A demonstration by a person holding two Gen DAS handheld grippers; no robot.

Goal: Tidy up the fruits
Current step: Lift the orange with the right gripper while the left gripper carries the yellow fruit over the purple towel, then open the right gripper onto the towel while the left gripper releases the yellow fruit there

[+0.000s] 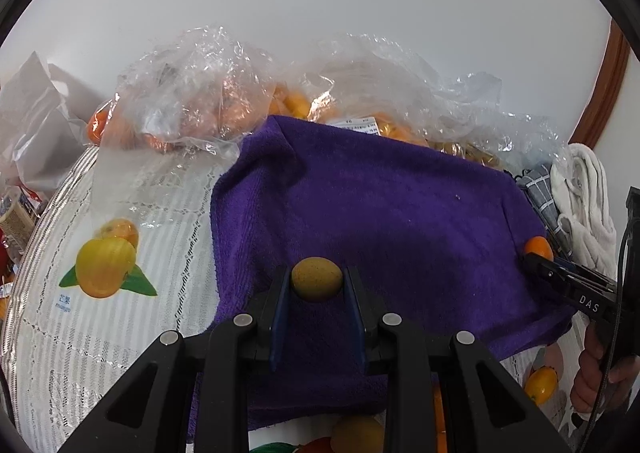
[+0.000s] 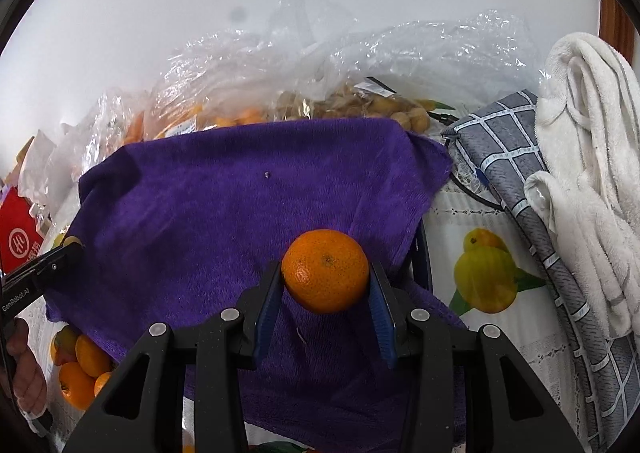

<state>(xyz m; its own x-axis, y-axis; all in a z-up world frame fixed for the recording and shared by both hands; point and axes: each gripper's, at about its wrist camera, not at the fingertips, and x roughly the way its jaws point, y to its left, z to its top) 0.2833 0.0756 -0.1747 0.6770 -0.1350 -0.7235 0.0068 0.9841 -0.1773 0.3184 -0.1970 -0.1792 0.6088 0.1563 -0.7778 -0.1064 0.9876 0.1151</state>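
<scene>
In the left wrist view, the left gripper [image 1: 317,285] has its jaws closed on a small yellow-brown fruit [image 1: 317,279] over the purple towel [image 1: 400,213] on the bench [image 1: 100,333]. At three o'clock, the right gripper [image 1: 538,263] carries a tangerine [image 1: 539,247].

In the right wrist view, that gripper's jaws clamp the tangerine above the towel. Bagged fruit [image 2: 352,105] lies at twelve o'clock, and loose oranges [image 2: 82,369] sit at eight.

Two black handheld grippers with blue finger pads

The left gripper [image 1: 316,285] and right gripper [image 2: 326,285] share black linkage arms with round silver screws; white lettering marks their sides, and a thin black cable [image 1: 612,353] runs past the person's hand [image 1: 600,377].
</scene>
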